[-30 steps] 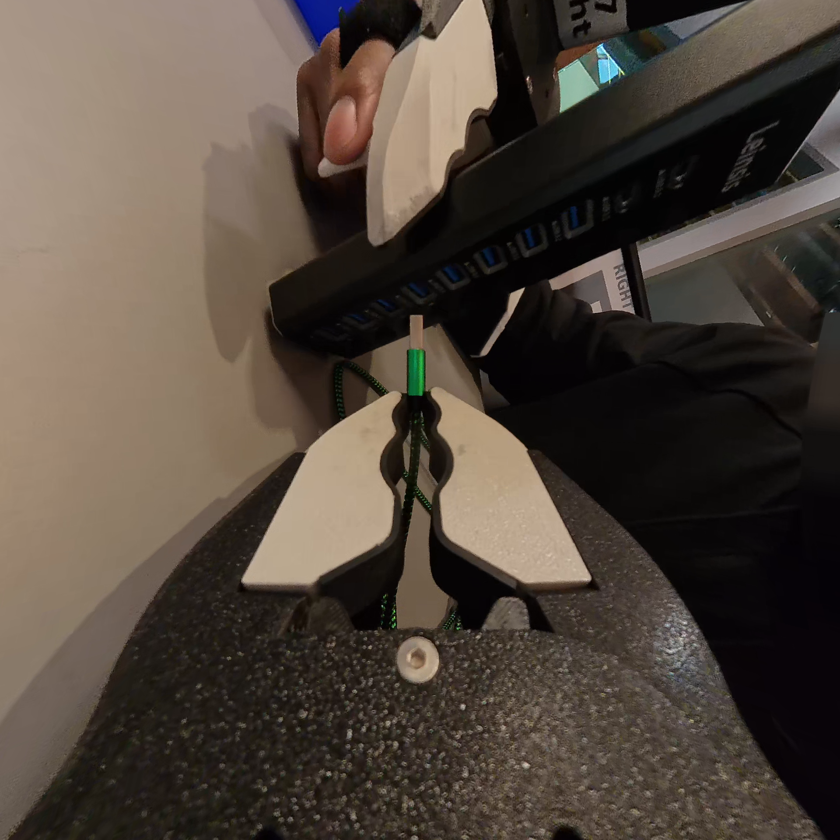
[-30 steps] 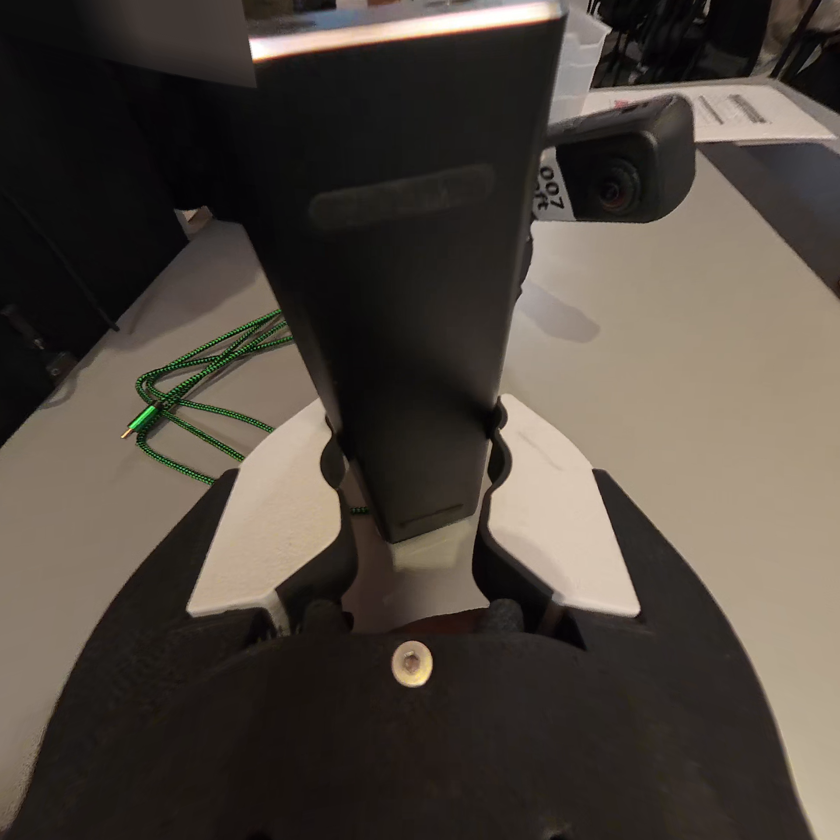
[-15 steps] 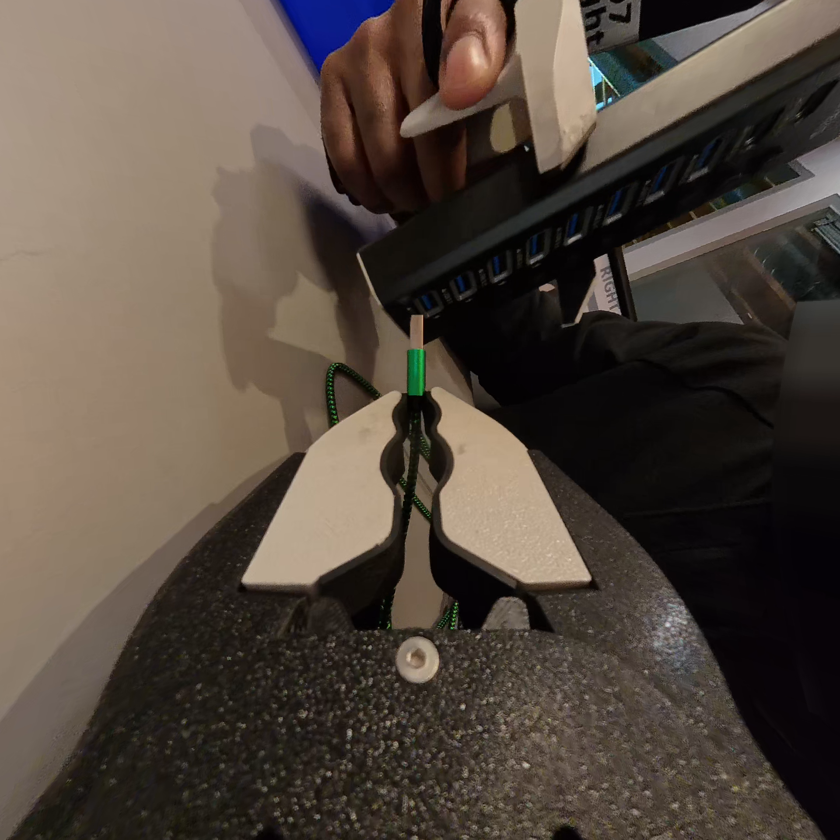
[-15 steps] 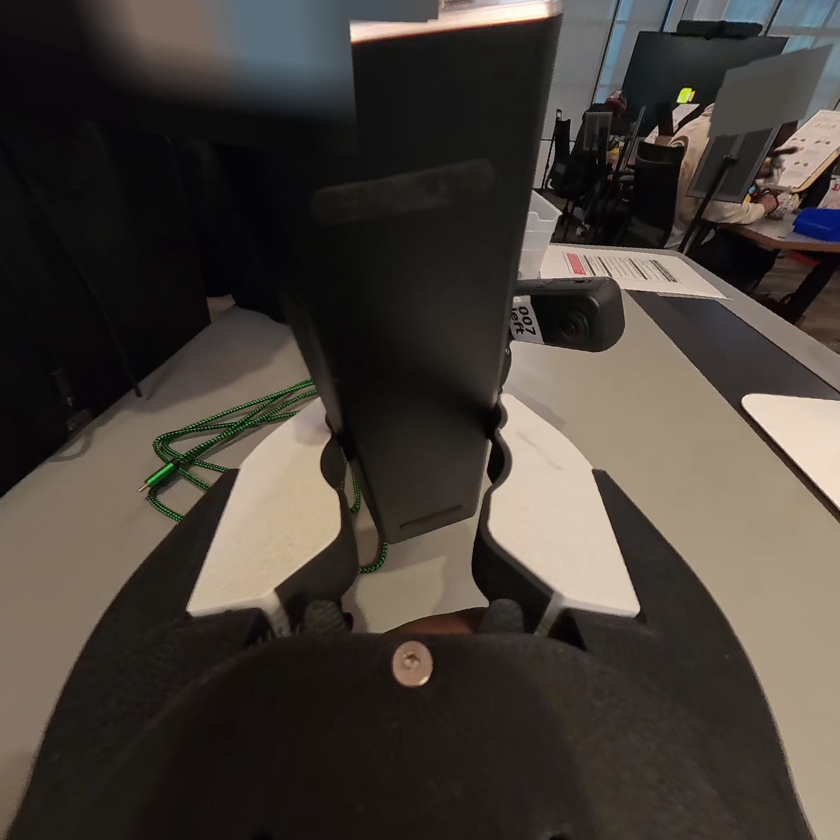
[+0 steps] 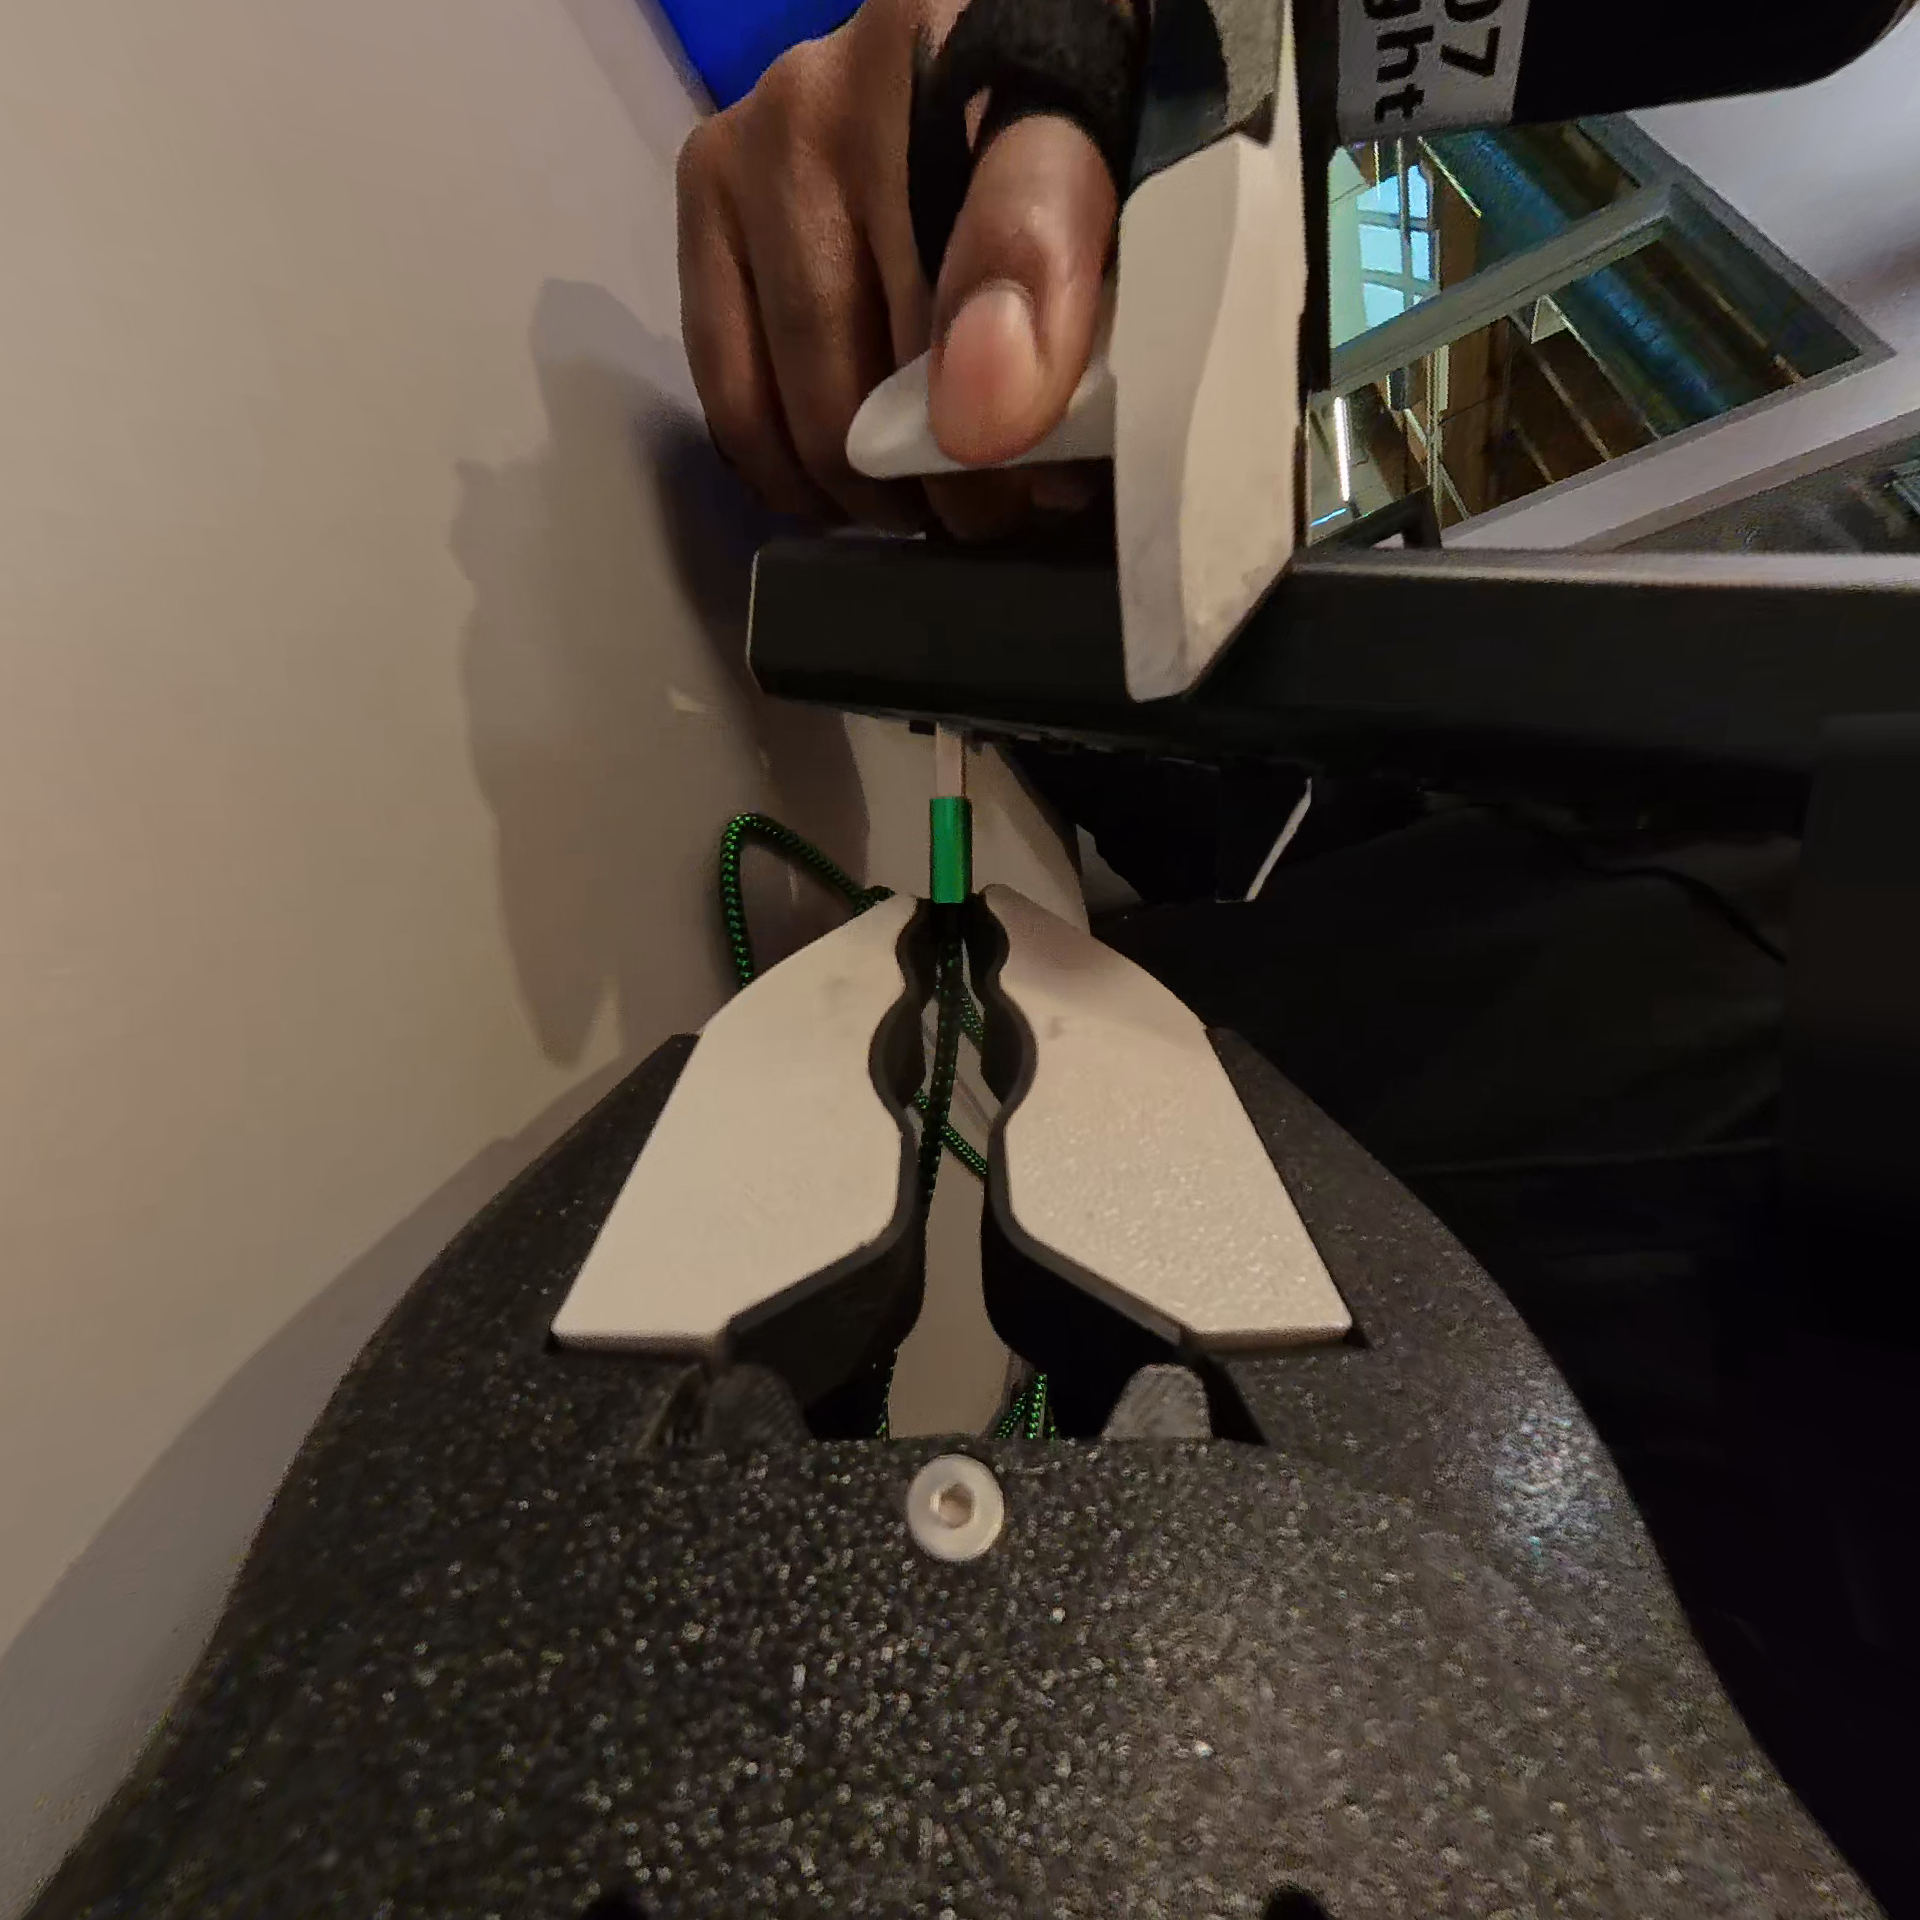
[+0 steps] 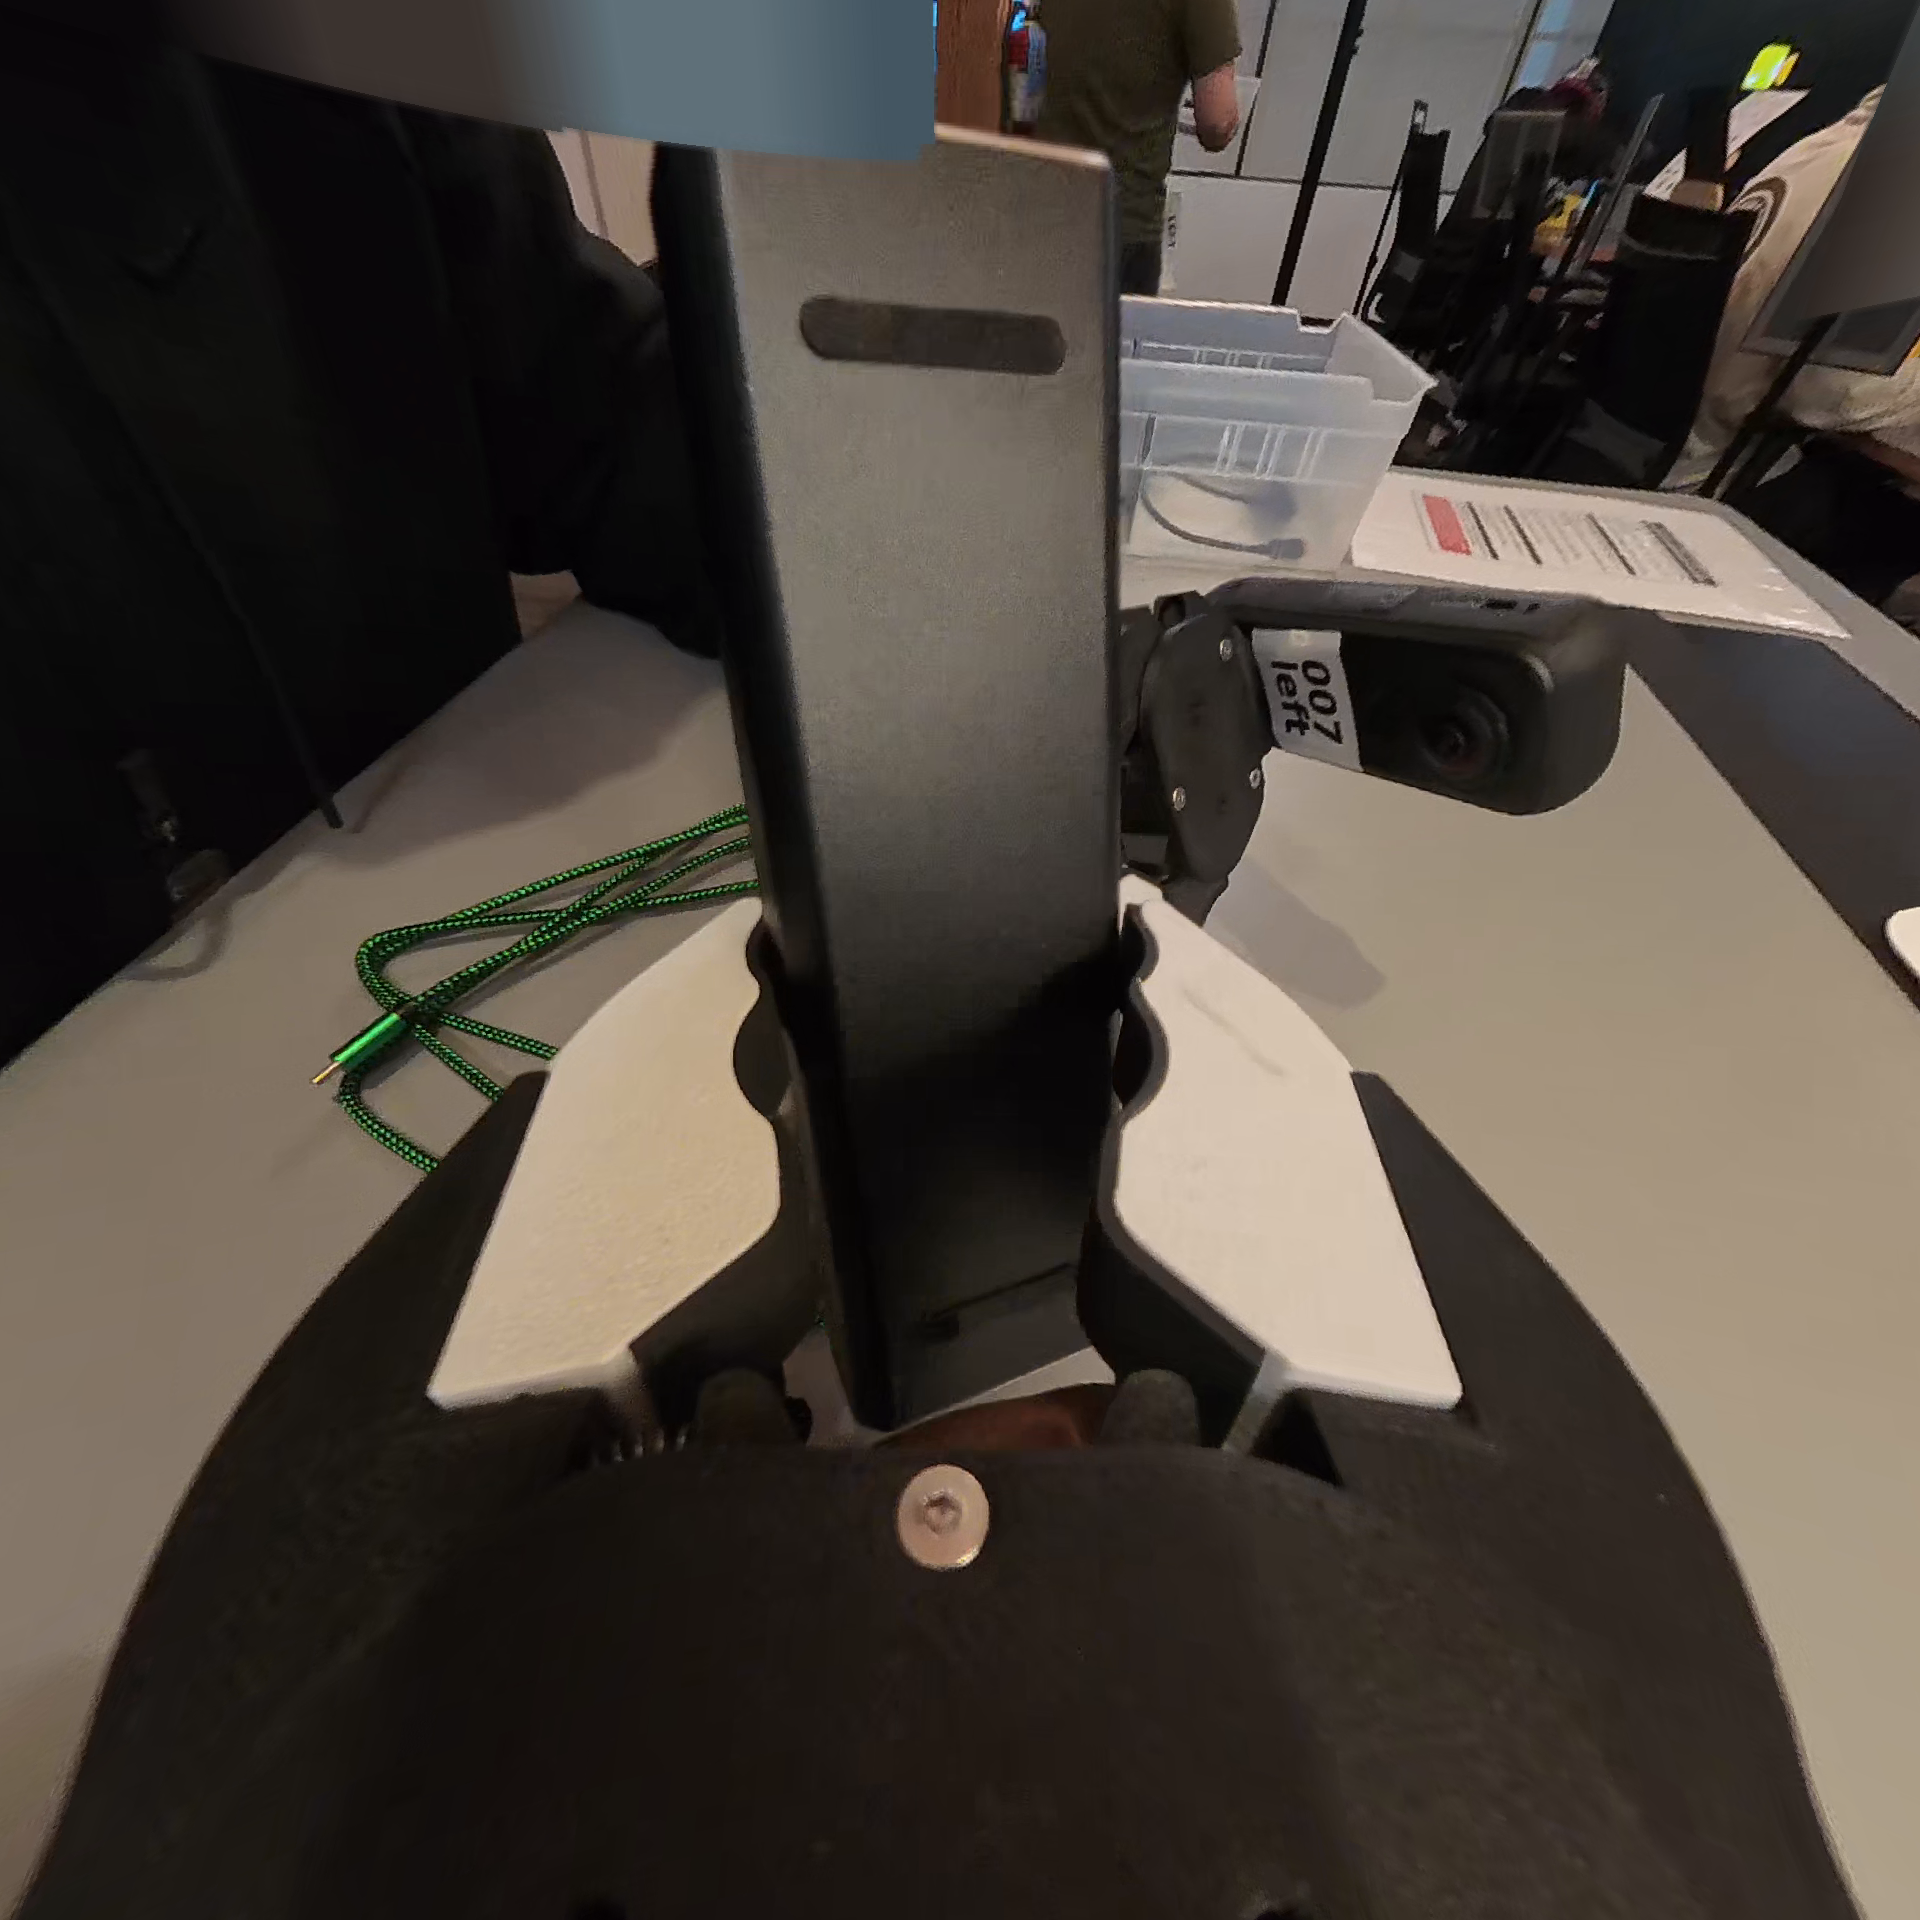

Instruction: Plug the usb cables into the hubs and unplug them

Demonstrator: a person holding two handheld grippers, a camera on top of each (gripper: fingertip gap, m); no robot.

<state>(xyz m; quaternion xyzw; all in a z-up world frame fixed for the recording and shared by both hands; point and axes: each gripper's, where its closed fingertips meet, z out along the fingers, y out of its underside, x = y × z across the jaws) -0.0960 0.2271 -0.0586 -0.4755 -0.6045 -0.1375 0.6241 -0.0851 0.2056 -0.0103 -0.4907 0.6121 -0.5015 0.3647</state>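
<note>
My left gripper point(image 5: 951, 902) is shut on the green USB plug point(image 5: 950, 850) of a green-and-black braided cable point(image 5: 740, 894). The plug's metal tip point(image 5: 950, 767) meets the port edge of the long black USB hub point(image 5: 1455, 644); how deep it sits is hidden. My right gripper point(image 6: 940, 940) is shut on the hub point(image 6: 935, 644) and holds it above the table. In the left wrist view a hand point(image 5: 883, 281) holds the right gripper, one white finger point(image 5: 1205, 416) lying across the hub. The cable's other green plug point(image 6: 366, 1044) lies on the grey table point(image 6: 1558, 1039).
The left gripper's camera point(image 6: 1455, 717) sits just right of the hub. A clear plastic bin point(image 6: 1257, 436) and a printed sheet point(image 6: 1579, 545) are at the table's far side. A dark strip point(image 6: 1787, 727) runs along the right. People sit beyond the table. One gripper's finger ends stand about 5 cm off the other's.
The hub has swung from a slant to level and come down onto the plug's tip. The right gripper has tilted with it. My left gripper has kept its hold on the plug.
</note>
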